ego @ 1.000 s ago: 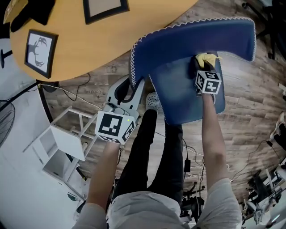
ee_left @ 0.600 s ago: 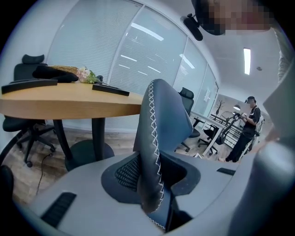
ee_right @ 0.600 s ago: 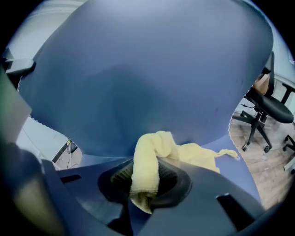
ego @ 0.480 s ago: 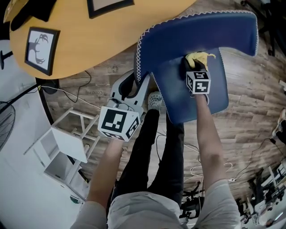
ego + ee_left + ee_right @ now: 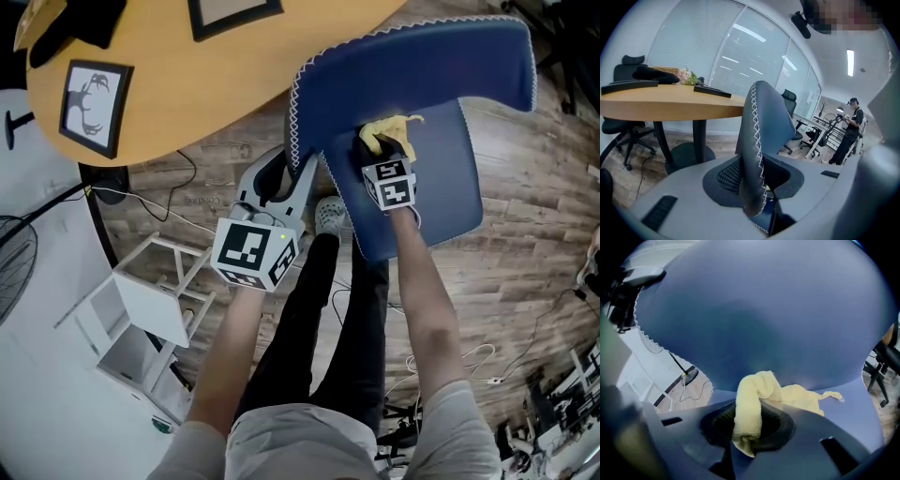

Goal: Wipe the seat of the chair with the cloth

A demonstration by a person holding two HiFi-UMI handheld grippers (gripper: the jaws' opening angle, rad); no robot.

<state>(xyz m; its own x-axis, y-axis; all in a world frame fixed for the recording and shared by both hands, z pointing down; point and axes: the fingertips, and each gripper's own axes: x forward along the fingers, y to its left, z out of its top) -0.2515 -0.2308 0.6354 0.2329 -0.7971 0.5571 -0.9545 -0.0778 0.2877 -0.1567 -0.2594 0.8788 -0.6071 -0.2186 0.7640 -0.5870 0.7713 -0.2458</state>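
The blue chair's seat [image 5: 441, 187] lies below its curved backrest [image 5: 412, 66] in the head view. My right gripper [image 5: 380, 150] is shut on a yellow cloth [image 5: 386, 129] and presses it on the seat's back left part, close to the backrest. In the right gripper view the cloth [image 5: 750, 413] is bunched between the jaws, its tail trailing right over the blue seat [image 5: 867, 394]. My left gripper [image 5: 281, 183] holds the chair's white-stitched edge [image 5: 757, 154] between its jaws, which are opening slightly.
A round wooden table [image 5: 187, 84] with framed pictures [image 5: 89, 108] is at the upper left, close to the chair. A white shelf unit [image 5: 141, 309] stands at the left. Cables [image 5: 403, 328] run over the wooden floor. A person [image 5: 848, 126] stands far off.
My right gripper has slid the cloth leftward across the seat, toward the backrest's left corner. The left gripper has shifted slightly right, still on the chair's edge.
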